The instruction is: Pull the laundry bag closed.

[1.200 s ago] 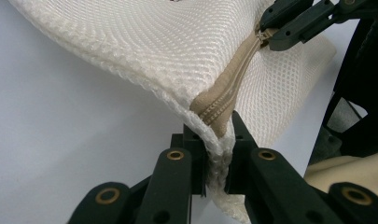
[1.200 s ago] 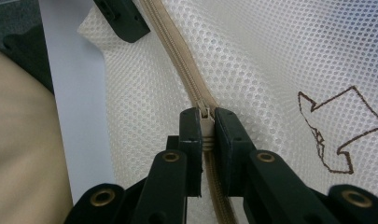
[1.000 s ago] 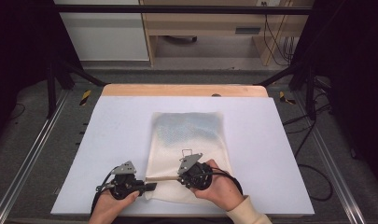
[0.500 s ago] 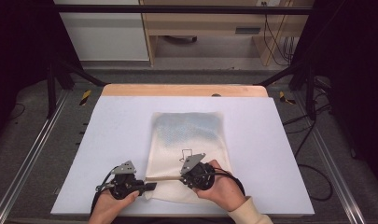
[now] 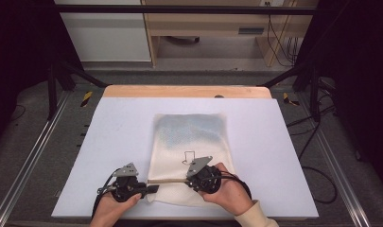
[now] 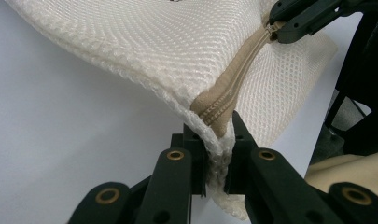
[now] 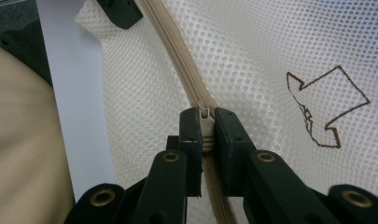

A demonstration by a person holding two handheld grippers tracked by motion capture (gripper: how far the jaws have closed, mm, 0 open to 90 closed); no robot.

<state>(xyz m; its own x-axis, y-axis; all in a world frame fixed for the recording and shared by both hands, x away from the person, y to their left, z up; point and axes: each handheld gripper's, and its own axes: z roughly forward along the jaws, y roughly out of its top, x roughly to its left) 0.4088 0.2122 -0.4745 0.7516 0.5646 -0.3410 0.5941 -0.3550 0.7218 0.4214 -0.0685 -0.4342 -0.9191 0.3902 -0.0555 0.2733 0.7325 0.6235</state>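
Here the surface (image 5: 108,142) carries a mesh bag (image 5: 191,137). The left gripper (image 6: 218,140) has its jaws clamped on the bag's corner, hiding the zipper (image 6: 233,88) end; the right gripper (image 7: 206,123) has its jaws pinching the zipper pull (image 7: 205,122), its tab hidden between them.

The right gripper (image 7: 206,122) is pinching the zipper pull (image 7: 206,122) of the cream mesh bag (image 7: 252,56), which is lying on the white counter (image 7: 65,70); the tan zipper (image 7: 175,51) is running toward the other gripper (image 7: 119,11).
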